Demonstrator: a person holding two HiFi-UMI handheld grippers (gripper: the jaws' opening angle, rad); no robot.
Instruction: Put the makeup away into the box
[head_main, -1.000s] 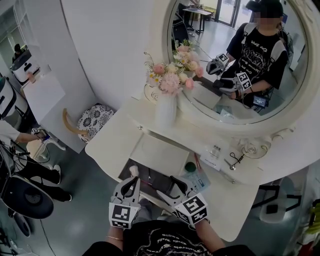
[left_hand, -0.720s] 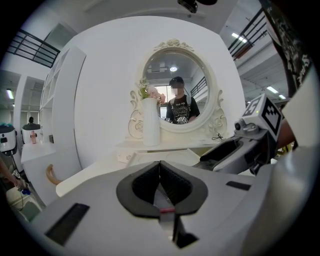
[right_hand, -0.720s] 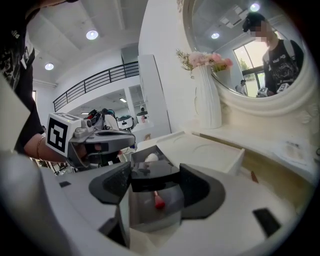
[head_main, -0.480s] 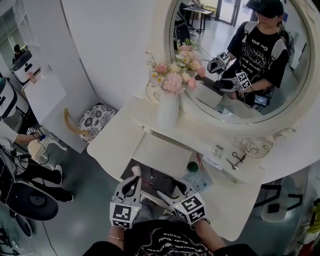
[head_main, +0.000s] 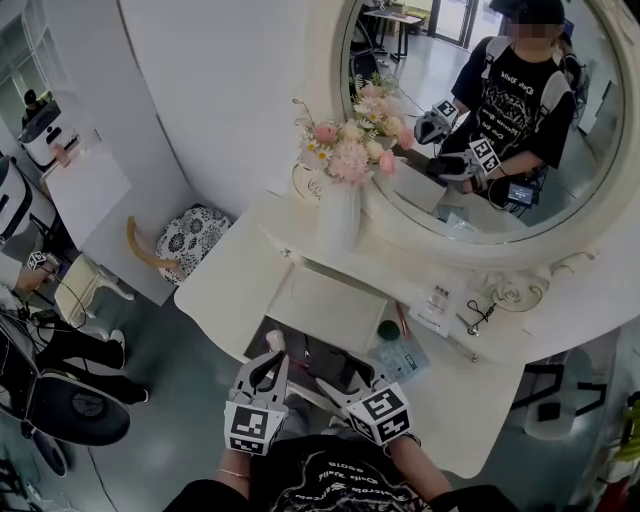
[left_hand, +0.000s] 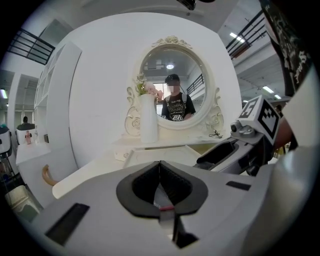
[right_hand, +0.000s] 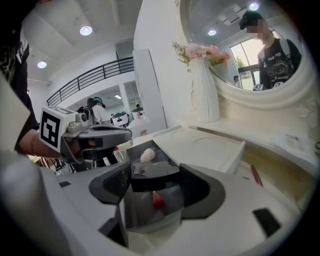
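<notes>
Pale vanity top holds the open box; the right gripper clamps a dark case by it, likely for stowing. The left gripper is closed and empty.

A white dressing table is standing against a white wall, and a tall white vase is sitting upright near its back edge, holding pink and cream flowers. Just behind the vase, a round mirror in an ornate white frame is reflecting a person in a black printed T-shirt. To the table's left, a stool with a black-and-white floral cushion is resting on the grey floor, well apart from a black office chair.
</notes>
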